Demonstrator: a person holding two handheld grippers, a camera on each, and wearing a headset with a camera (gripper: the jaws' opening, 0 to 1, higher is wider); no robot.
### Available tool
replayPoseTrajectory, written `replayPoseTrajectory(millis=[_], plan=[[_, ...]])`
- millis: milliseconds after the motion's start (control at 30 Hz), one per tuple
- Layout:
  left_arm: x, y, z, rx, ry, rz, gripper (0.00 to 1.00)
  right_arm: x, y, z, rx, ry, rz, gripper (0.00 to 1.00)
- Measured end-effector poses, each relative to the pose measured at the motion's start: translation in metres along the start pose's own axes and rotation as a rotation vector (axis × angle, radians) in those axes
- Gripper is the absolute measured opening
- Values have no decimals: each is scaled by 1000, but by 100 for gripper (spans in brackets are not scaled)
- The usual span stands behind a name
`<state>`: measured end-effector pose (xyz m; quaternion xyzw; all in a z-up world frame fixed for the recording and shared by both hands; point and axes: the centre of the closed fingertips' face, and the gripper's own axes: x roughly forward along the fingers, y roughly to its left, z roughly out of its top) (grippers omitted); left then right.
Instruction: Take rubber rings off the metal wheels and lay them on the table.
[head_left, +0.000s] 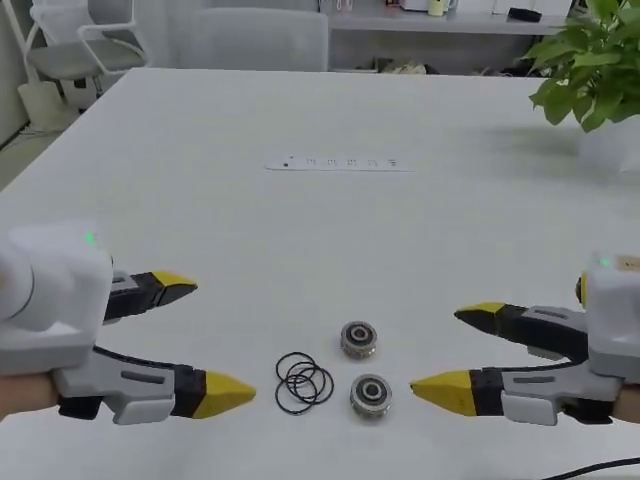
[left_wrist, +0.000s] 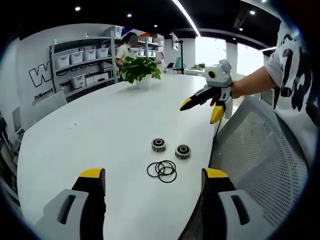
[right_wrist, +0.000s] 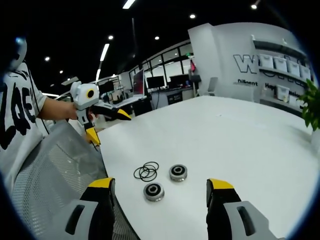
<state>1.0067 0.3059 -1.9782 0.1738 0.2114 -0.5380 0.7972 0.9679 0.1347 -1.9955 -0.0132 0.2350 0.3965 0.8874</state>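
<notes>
Two small metal wheels lie flat on the white table: one (head_left: 359, 338) farther from me, one (head_left: 371, 394) nearer. Left of them lies a loose pile of several black rubber rings (head_left: 303, 383). My left gripper (head_left: 215, 340) hovers open at the left, apart from the rings, with nothing between its yellow-tipped fingers. My right gripper (head_left: 442, 350) hovers open at the right, its tips close to the nearer wheel but not touching it. The left gripper view shows the wheels (left_wrist: 158, 145) (left_wrist: 182, 151) and rings (left_wrist: 162, 170). The right gripper view shows the wheels (right_wrist: 178, 172) (right_wrist: 153, 191) and rings (right_wrist: 146, 171).
A flat white power strip (head_left: 337, 163) lies mid-table. A potted green plant (head_left: 590, 70) stands at the far right corner. White chairs (head_left: 85, 45) stand beyond the far left edge. The table's near edge runs just under both grippers.
</notes>
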Motion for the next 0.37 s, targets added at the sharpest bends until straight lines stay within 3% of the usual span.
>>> replayPoseTrajectory(millis=[367], plan=[[3,-2,-4,0,7,-8,82,-7,1,-7,-64,36,-2,81]])
